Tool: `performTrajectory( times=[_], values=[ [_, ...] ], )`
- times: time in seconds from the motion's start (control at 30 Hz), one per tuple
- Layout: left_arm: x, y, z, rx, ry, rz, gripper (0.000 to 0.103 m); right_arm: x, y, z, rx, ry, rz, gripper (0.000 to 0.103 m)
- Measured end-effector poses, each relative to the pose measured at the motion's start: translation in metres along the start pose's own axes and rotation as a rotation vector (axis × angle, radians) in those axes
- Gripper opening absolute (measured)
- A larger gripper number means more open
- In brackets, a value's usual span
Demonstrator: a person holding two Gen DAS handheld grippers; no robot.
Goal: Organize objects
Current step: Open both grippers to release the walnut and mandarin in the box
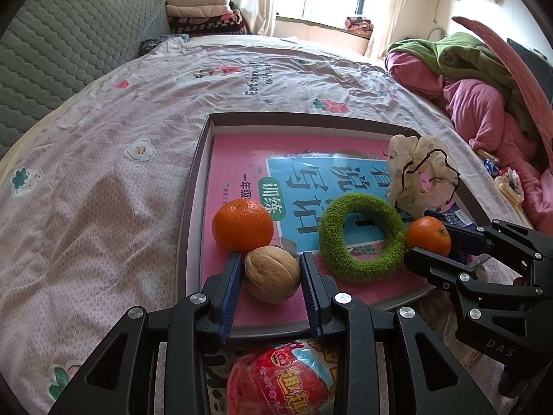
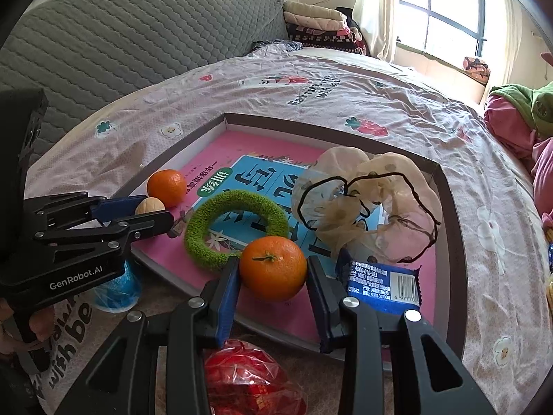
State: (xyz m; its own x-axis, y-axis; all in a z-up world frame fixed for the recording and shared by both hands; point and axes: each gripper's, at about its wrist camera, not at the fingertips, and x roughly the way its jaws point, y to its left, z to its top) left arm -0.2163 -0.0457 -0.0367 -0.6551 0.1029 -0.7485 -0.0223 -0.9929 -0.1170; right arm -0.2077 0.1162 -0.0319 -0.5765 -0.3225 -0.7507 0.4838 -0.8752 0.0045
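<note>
Nearest me lies a red-wrapped apple on the bedsheet, just outside the tray. My left gripper clamps the walnut at the tray's near edge, touching a tangerine behind it. My right gripper pinches the second tangerine, beside a blue snack packet. Beyond lie the green fuzzy ring and a sheer scrunchie on the pink workbook.

Two mandarin oranges sit in the tray: one by the left rim, one near the front. There is one walnut, one green fuzzy ring, one cream scrunchie and one blue snack packet. One tray holds one pink book, and one red wrapped snack lies outside it.
</note>
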Motion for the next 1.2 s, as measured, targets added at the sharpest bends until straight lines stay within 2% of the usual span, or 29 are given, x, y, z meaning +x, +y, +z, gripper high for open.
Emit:
performTrajectory(
  times=[0.2, 0.57, 0.9, 1.0, 1.2],
  values=[
    [0.000, 0.001, 0.000, -0.009, -0.004, 0.002, 0.034, 0.002, 0.000, 0.000, 0.022, 0.003, -0.014, 0.039],
    [-0.002, 0.003, -0.001, -0.021, -0.010, 0.010, 0.034, -0.001, 0.008, 0.000, -0.016, -0.004, -0.056, 0.039],
    [-0.005, 0.004, -0.002, -0.025, -0.009, 0.016, 0.034, -0.003, 0.008, 0.000, -0.017, -0.006, -0.055, 0.039],
    [-0.005, 0.005, -0.001, -0.028, -0.002, 0.023, 0.034, -0.004, 0.008, -0.001, -0.017, -0.013, -0.058, 0.044],
    [-0.007, 0.009, -0.001, -0.046, -0.004, 0.026, 0.034, -0.010, 0.007, 0.001, -0.011, -0.033, -0.057, 0.046]
  ],
)
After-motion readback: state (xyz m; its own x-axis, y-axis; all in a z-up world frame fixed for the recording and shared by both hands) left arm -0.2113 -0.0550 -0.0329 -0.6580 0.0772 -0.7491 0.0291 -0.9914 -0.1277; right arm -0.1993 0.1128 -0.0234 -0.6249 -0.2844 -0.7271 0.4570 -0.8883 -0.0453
